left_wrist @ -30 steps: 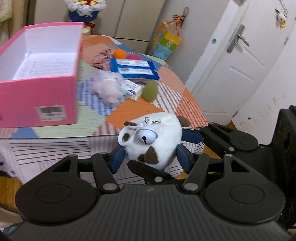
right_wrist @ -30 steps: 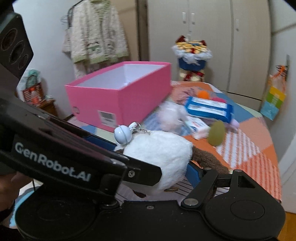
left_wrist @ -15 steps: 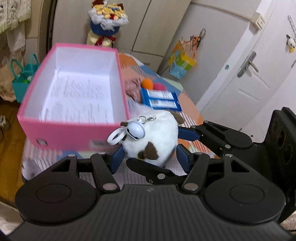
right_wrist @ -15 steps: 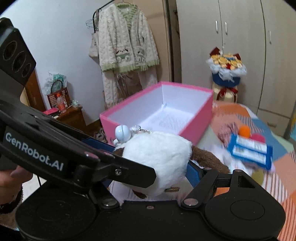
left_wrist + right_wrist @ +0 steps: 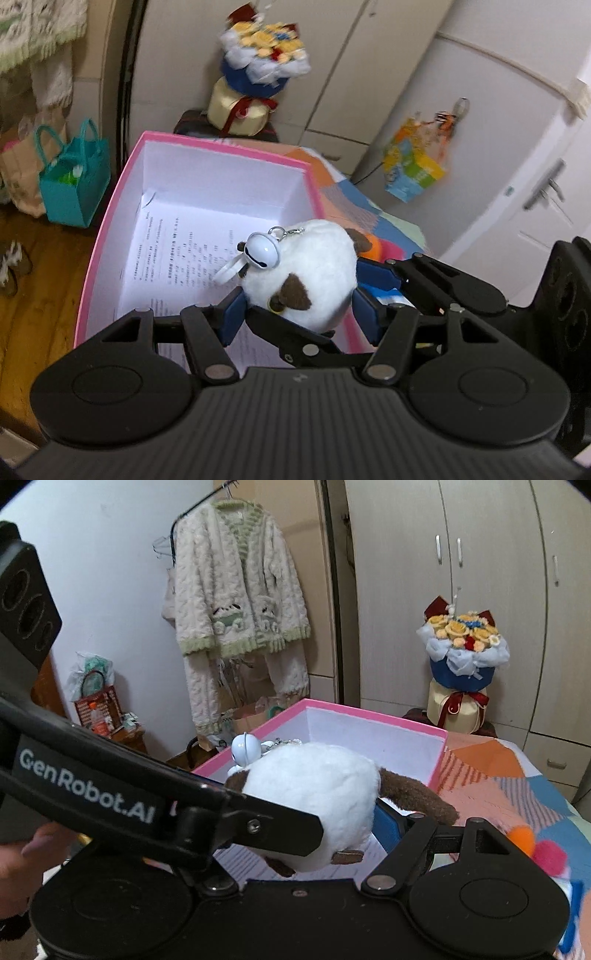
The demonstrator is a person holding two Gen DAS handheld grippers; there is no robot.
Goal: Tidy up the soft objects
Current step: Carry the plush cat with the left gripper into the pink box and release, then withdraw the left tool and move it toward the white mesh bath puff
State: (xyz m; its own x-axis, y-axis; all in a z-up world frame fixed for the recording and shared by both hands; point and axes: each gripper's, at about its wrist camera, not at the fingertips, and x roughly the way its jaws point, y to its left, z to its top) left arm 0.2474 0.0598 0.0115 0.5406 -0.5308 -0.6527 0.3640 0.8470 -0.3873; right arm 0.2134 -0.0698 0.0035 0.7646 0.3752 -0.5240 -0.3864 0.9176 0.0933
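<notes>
A white plush toy (image 5: 306,273) with brown ears and a white bell (image 5: 260,253) is gripped from both sides. My left gripper (image 5: 299,314) is shut on it, blue pads against its sides. My right gripper (image 5: 332,823) is shut on the same plush toy (image 5: 314,794); the left gripper's arm crosses in front and hides its left finger. The toy hangs above the open pink box (image 5: 110,221), whose floor holds printed paper (image 5: 177,254). The pink box also shows in the right wrist view (image 5: 369,718).
The box sits on a patchwork-covered table (image 5: 491,771). An orange pom-pom (image 5: 521,836) and a pink one (image 5: 550,856) lie to the right of the box. A flower bouquet (image 5: 258,55) stands behind. A teal bag (image 5: 74,184) sits on the wooden floor at left.
Both grippers have carried the plush toy up and forward, from in front of the table edge to above the open pink box. The grip has not changed.
</notes>
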